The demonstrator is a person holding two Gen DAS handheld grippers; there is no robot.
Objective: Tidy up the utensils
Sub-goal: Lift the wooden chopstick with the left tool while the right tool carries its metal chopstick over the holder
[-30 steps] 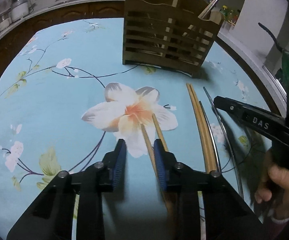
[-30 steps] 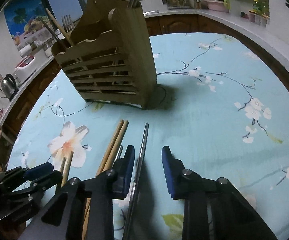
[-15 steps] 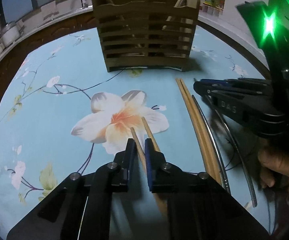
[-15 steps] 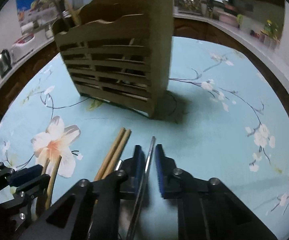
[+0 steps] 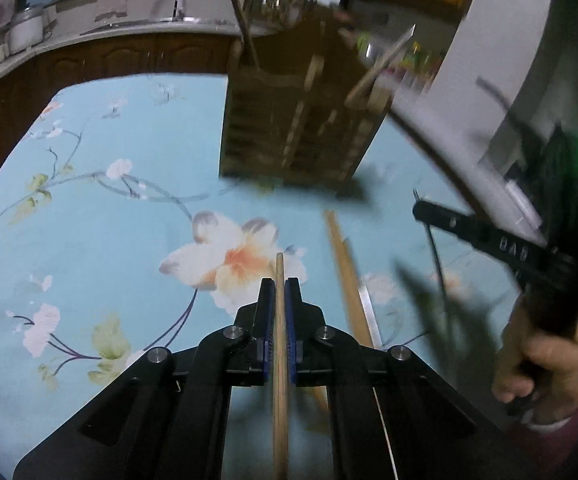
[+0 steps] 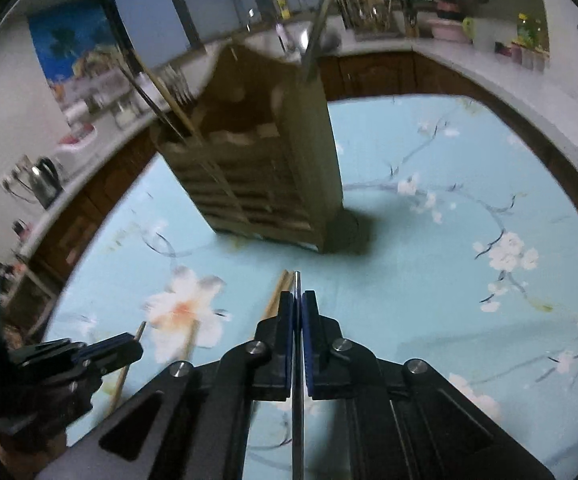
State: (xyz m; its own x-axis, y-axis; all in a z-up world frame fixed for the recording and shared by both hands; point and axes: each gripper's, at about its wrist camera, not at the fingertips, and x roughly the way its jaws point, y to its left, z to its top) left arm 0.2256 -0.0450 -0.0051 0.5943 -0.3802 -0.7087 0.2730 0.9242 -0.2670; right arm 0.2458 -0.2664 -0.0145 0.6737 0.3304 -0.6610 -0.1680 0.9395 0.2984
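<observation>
My left gripper (image 5: 280, 292) is shut on a wooden chopstick (image 5: 279, 344) and holds it above the flowered tablecloth. My right gripper (image 6: 297, 304) is shut on a thin metal chopstick (image 6: 297, 400); it also shows at the right of the left wrist view (image 5: 421, 209). A slatted wooden utensil holder (image 5: 301, 136) stands upright at the far middle of the table, also in the right wrist view (image 6: 265, 168), with several utensils sticking out of it. A pair of wooden chopsticks (image 5: 347, 276) and a metal chopstick (image 5: 369, 312) lie on the cloth between the grippers.
The round table carries a light blue flowered cloth (image 5: 89, 208). A kitchen counter (image 5: 109, 28) with jars and a sink curves behind it. A kettle (image 6: 45, 178) stands on the counter at the left of the right wrist view.
Both grippers have closed fully, left on the wooden chopstick and right on the metal chopstick, and both have lifted off the cloth. The holder looks nearer.
</observation>
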